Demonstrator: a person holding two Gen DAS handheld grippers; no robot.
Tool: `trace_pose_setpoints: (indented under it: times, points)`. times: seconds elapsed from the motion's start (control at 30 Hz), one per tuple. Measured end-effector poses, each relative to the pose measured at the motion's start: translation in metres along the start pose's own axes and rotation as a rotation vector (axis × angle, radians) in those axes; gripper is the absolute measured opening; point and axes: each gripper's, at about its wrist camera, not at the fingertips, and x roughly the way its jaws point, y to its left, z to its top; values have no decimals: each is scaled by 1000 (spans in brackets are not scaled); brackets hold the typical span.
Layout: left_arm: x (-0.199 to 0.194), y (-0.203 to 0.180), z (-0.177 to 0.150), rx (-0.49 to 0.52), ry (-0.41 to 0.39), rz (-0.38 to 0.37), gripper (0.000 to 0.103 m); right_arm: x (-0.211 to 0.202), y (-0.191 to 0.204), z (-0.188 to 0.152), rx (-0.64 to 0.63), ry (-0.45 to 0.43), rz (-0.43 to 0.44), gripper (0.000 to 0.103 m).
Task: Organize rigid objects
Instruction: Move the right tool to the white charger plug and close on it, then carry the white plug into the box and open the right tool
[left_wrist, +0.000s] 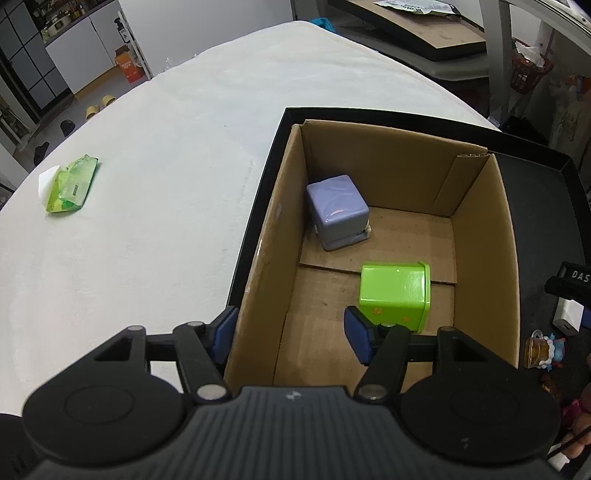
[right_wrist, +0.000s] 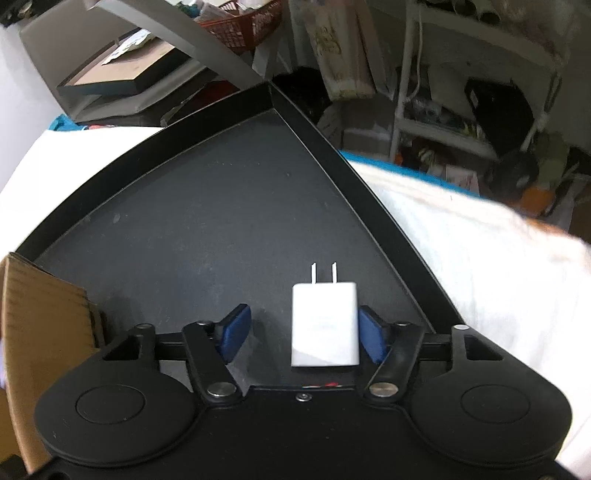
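Observation:
A cardboard box (left_wrist: 476, 236) stands inside a black tray (left_wrist: 532, 184). In the box sit a purple-grey cube (left_wrist: 338, 208) and a glossy green cube-shaped container (left_wrist: 395, 291). My left gripper (left_wrist: 291, 336) is open and straddles the box's left wall, one blue pad outside and one inside, close to the green container. In the right wrist view, a white plug charger (right_wrist: 325, 325) lies on the black tray floor (right_wrist: 207, 206) with its prongs pointing away. My right gripper (right_wrist: 303, 336) is open around it: the right pad is at the charger's side, and a gap remains on the left.
A green wipes pack (left_wrist: 70, 184) lies far left on the white table (left_wrist: 166, 147). A small toy figure (left_wrist: 543, 349) sits right of the box. The cardboard box corner (right_wrist: 40, 306) is close to my right gripper's left side. Cluttered shelves stand beyond the table.

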Motion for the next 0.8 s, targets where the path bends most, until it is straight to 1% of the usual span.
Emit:
trace_pose_setpoints:
  times: [0.03,0.1,0.13,0.23,0.37,0.5,0.8]
  points:
    - [0,0,0,0,0,-1,61,0,2,-1,-14,-10,-10,55]
    - [1,0,0,1,0,-2,61,0,5,-3,-45,-27,-42,44]
    - [1,0,0,1,-1,-2,61,-1,5,-4,-55,-37,-53,37]
    - [2,1,-1,-3,-1,-5,61,-4,3,-3,-42,-41,-20,36]
    - [2,1,-2,-6,-3,-9,61,-14,4,-2,-45,-80,3,36]
    - [1,6,-2,-20,-4,-18,61,-27,8,1,-30,-83,95,36]
    - [-2,20,-4,-37,-21,-33,61,-63,29,1,-64,-154,200,36]
